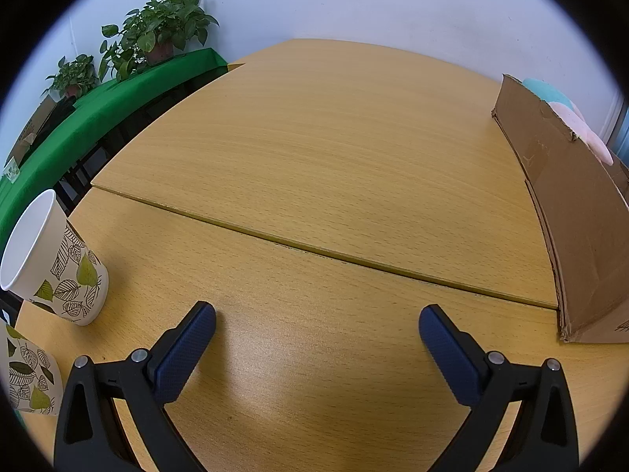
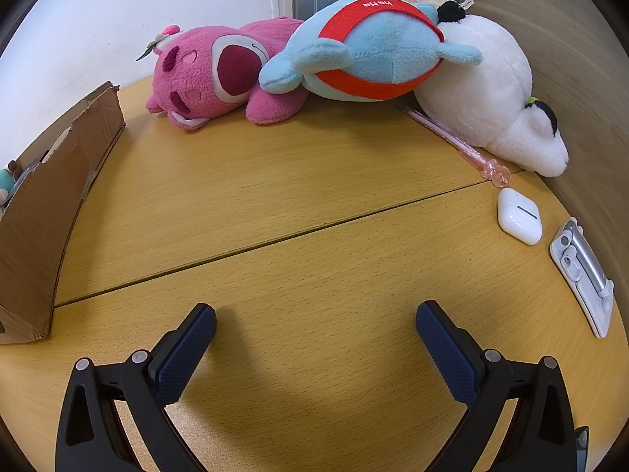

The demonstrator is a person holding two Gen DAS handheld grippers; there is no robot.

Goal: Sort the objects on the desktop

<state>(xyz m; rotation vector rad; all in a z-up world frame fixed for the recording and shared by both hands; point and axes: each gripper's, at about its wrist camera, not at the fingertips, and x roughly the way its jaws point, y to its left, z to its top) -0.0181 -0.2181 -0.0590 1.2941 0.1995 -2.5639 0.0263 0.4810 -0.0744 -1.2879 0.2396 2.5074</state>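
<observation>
My left gripper (image 1: 317, 318) is open and empty over the wooden table (image 1: 314, 137). Two leaf-print paper cups stand to its left, one (image 1: 55, 263) further off and one (image 1: 31, 377) at the frame edge. My right gripper (image 2: 315, 316) is open and empty. Beyond it lie a pink plush bear (image 2: 212, 74), a blue plush with a red band (image 2: 369, 47) and a white plush (image 2: 487, 90). A pink pen (image 2: 456, 141), a white earbud case (image 2: 519, 216) and a white-and-silver folded stand (image 2: 582, 271) lie at the right.
A cardboard box (image 1: 566, 196) stands on the table right of my left gripper, with soft items showing above its rim; the same box (image 2: 51, 196) is left of my right gripper. A green-covered shelf (image 1: 98, 118) with potted plants (image 1: 161, 27) runs beyond the table's left edge.
</observation>
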